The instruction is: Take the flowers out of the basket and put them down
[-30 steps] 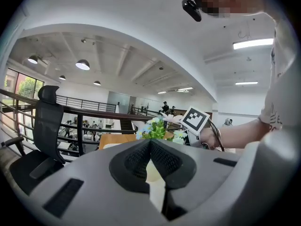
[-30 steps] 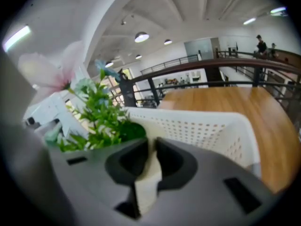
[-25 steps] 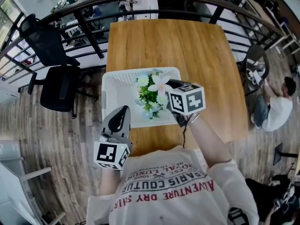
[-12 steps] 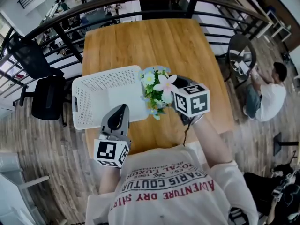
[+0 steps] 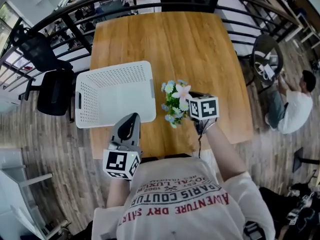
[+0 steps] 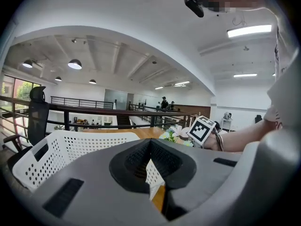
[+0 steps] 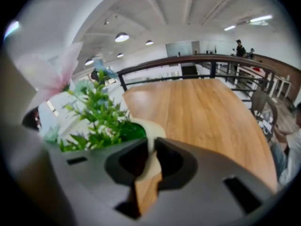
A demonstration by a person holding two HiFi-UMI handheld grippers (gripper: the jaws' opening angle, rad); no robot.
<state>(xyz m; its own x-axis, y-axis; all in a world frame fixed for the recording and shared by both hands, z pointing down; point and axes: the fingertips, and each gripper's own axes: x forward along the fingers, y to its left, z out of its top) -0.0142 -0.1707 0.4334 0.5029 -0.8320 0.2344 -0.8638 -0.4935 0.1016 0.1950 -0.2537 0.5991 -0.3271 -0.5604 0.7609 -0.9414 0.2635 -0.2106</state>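
On the tabletop (image 5: 190, 49): a white basket (image 5: 114, 67) lies toward the left near corner, its walls dotted with small holes and its pale floor in full view.
Flowers (image 5: 176, 100): a small bunch outside the basket, just to its right, over bare wood. The basket's right rim and the bunch stand apart.
Look of the flowers: one large pale pink bloom on top, with small pale blue and white blossoms round it. Thick green leafy sprigs sit beneath, and a cream base is at the bottom.
Contact with the wood: no view shows whether the base touches the tabletop.
Right tool (image 5: 189, 105): its jaws are closed on the cream base of the flowers. In the right gripper view the cream strip sits pinched between them, and the leaves rise to their left.
Left tool (image 5: 130, 125): its jaws are pressed together at the tips with nothing between them. It points toward the basket's near right corner, over the tabletop's near edge.
Surroundings: a black railing (image 5: 60, 15) curves round the far side. A black chair (image 5: 55, 91) stands left of the basket, off the tabletop. A seated person (image 5: 295, 109) is well off to the right.
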